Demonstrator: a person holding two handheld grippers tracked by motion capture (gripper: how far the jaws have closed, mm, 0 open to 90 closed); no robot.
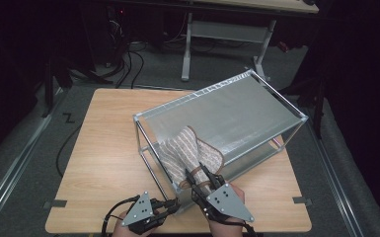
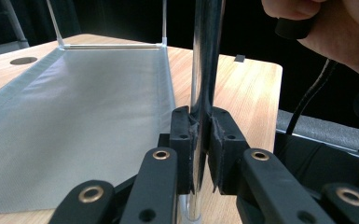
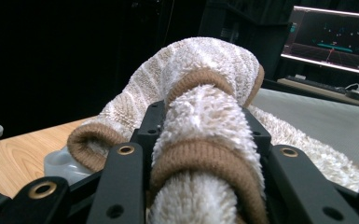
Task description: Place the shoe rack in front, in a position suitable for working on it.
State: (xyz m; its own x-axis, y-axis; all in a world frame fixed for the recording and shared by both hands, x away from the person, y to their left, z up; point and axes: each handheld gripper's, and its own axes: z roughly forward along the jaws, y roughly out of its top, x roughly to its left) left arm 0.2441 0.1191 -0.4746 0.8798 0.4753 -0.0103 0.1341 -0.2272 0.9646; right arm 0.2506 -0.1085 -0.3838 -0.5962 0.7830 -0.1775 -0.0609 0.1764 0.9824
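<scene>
High view: the right gripper (image 1: 201,174) clamps the striped towel (image 1: 190,150) at its near end — it stretches away over the rack (image 1: 256,106) — while the left gripper (image 1: 172,203) pinches the rack's corner post (image 2: 205,70).

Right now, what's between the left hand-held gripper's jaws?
A chrome upright post of the wire rack, clamped by the left hand-held gripper, seen in the left gripper view.
</scene>
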